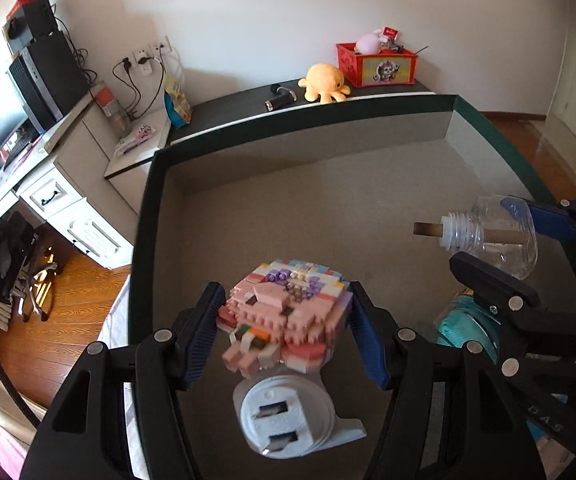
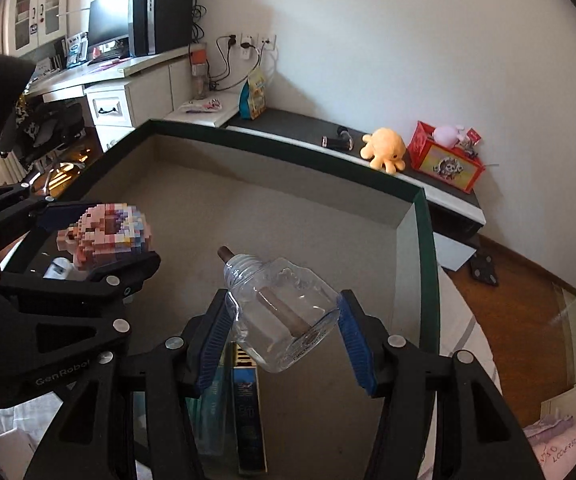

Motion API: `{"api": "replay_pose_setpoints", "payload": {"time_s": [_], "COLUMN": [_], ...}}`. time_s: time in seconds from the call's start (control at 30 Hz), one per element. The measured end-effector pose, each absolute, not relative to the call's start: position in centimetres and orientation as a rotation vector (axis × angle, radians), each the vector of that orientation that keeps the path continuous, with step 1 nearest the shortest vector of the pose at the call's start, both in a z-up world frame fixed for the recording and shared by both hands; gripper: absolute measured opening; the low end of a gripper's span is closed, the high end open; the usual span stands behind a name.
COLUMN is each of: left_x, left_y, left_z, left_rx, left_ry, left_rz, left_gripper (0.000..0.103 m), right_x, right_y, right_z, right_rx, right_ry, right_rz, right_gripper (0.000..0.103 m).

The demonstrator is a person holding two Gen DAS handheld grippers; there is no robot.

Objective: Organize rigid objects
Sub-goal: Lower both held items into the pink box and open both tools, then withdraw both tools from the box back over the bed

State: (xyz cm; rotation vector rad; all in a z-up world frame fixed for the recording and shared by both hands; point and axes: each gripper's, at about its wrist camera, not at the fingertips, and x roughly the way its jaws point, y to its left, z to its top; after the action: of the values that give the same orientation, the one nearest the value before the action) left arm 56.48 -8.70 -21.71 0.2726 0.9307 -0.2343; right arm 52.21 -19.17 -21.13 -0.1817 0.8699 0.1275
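Note:
My left gripper (image 1: 283, 328) is shut on a pink pixel-brick figure (image 1: 283, 308) and holds it over a large dark-rimmed box (image 1: 143, 216) with a grey floor. A white plug-in heater (image 1: 288, 416) lies just below the figure. My right gripper (image 2: 283, 332) is shut on a clear wick bottle (image 2: 283, 312) with a brown wick, held above the box floor. In the left wrist view the bottle (image 1: 488, 236) and right gripper (image 1: 516, 252) are at the right. In the right wrist view the brick figure (image 2: 107, 240) and left gripper (image 2: 99, 240) are at the left.
A teal object (image 1: 460, 320) lies under the right gripper. Flat boxes (image 2: 243, 400) lie beneath the bottle. Behind the box a dark shelf holds a yellow plush octopus (image 1: 324, 82), a small black tool (image 1: 279, 98) and a red toy crate (image 1: 376, 64). White desk and wood floor at left.

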Motion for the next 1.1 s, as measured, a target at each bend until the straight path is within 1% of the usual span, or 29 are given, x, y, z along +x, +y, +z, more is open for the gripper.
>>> {"api": "replay_pose_setpoints", "payload": {"time_s": [0.07, 0.13, 0.2, 0.3, 0.33, 0.37, 0.43, 0.5, 0.57, 0.73, 0.8, 0.9, 1.1], "left_x": [56.4, 55.9, 55.1, 52.8, 51.7, 50.3, 47.6, 44.1, 40.8, 33.1, 30.2, 26.2, 20.0], "left_y": [-8.9, -8.7, -8.4, -7.3, -6.9, -6.5, -5.7, -5.0, -4.0, -1.7, -0.8, 0.0, 0.7], "left_z": [-21.7, -21.3, -20.5, -18.4, -17.6, -16.7, -15.1, -13.5, -12.3, -9.8, -9.1, -8.7, -8.7], "left_rx": [0.275, 0.271, 0.262, 0.240, 0.234, 0.228, 0.214, 0.199, 0.180, 0.113, 0.078, 0.060, 0.036], "left_ry": [0.916, 0.890, 0.860, 0.790, 0.756, 0.723, 0.649, 0.575, 0.523, 0.416, 0.385, 0.363, 0.336], "left_rz": [-0.227, -0.207, -0.201, -0.197, -0.192, -0.185, -0.166, -0.154, -0.141, -0.080, -0.063, -0.073, -0.059], "left_gripper": [0.068, 0.080, 0.085, 0.089, 0.092, 0.094, 0.101, 0.102, 0.103, 0.103, 0.103, 0.103, 0.103], "right_x": [52.2, 52.3, 51.9, 50.3, 49.6, 48.5, 46.3, 44.0, 41.0, 33.7, 30.6, 26.2, 20.0], "right_y": [-19.6, -19.9, -20.3, -20.7, -20.7, -20.8, -20.8, -20.7, -20.3, -19.3, -18.8, -18.1, -16.7], "right_z": [-21.3, -21.3, -20.9, -19.2, -18.6, -17.6, -15.9, -14.3, -12.7, -9.8, -9.0, -8.4, -8.3], "right_rx": [-0.157, -0.137, -0.114, -0.093, -0.091, -0.082, -0.071, -0.059, -0.056, -0.072, -0.062, -0.052, -0.038], "right_ry": [0.866, 0.865, 0.852, 0.796, 0.779, 0.748, 0.703, 0.661, 0.618, 0.482, 0.441, 0.384, 0.370], "right_rz": [0.139, 0.138, 0.127, 0.113, 0.108, 0.113, 0.117, 0.120, 0.118, 0.051, 0.049, 0.056, 0.054], "right_gripper": [0.055, 0.056, 0.058, 0.073, 0.082, 0.082, 0.082, 0.083, 0.087, 0.092, 0.103, 0.103, 0.103]}}
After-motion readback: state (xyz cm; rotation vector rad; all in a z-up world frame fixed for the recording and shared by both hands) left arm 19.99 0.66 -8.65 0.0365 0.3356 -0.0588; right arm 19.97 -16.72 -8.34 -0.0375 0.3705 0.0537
